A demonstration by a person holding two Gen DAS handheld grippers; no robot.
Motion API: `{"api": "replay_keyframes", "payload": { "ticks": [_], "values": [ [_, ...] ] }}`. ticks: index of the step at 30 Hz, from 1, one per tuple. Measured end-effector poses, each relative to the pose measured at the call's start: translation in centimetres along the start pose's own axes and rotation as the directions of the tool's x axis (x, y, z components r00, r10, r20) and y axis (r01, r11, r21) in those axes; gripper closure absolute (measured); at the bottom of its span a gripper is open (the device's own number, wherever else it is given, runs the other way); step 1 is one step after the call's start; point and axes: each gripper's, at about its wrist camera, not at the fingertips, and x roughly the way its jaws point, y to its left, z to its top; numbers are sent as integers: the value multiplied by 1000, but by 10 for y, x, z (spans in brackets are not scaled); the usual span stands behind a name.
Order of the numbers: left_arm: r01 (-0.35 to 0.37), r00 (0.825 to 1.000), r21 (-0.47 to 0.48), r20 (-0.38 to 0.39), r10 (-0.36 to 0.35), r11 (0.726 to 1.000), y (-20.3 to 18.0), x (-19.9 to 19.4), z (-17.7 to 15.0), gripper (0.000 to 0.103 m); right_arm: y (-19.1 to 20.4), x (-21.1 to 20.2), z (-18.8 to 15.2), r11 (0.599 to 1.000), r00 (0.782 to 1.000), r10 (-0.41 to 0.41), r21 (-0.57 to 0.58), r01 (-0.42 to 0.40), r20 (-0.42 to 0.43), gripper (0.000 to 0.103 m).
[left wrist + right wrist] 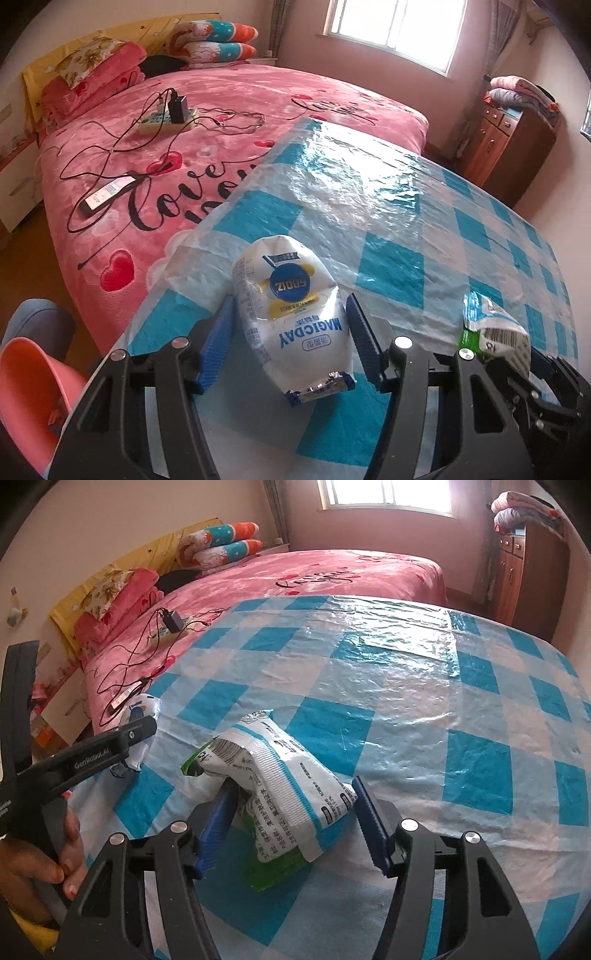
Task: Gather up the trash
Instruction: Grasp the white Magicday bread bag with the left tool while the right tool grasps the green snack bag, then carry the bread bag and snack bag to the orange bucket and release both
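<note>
A white snack bag (291, 306) printed MAGICDAY lies on the blue-and-white checked tablecloth (406, 229) near its left edge. My left gripper (290, 304) is shut on it, a blue pad pressing each side of its waist. A crumpled green-and-white packet (280, 782) lies further right on the cloth. My right gripper (293, 782) is shut on it: the left pad is tucked under its fold, the right pad against its corner. The left wrist view shows that packet (495, 325) at the right edge. The right wrist view shows the white bag (142, 709) behind the left gripper's finger (122, 738).
An orange-pink plastic bin (26, 387) stands low at the table's left. Just beyond the table is a bed with a pink blanket (221, 110), a power strip (166, 122) and cables. A wooden cabinet (509, 140) stands far right. A person's hand (55, 867) holds the left gripper.
</note>
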Motion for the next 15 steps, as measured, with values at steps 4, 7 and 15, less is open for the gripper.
{"api": "replay_keyframes", "payload": {
  "ticks": [4, 7, 15],
  "values": [
    [39, 999, -7, -11, -39, 999, 2, -6, -5, 42, -6, -2, 0, 999, 999, 36, 27, -36, 8, 47],
    [60, 998, -2, -15, -60, 998, 4, -12, -10, 42, -8, -6, -1, 998, 999, 43, 36, -44, 21, 51],
    [114, 994, 14, -3, -114, 993, 13, -33, -21, 42, -16, -18, -6, 995, 996, 69, 73, -73, 59, 54]
  ]
}}
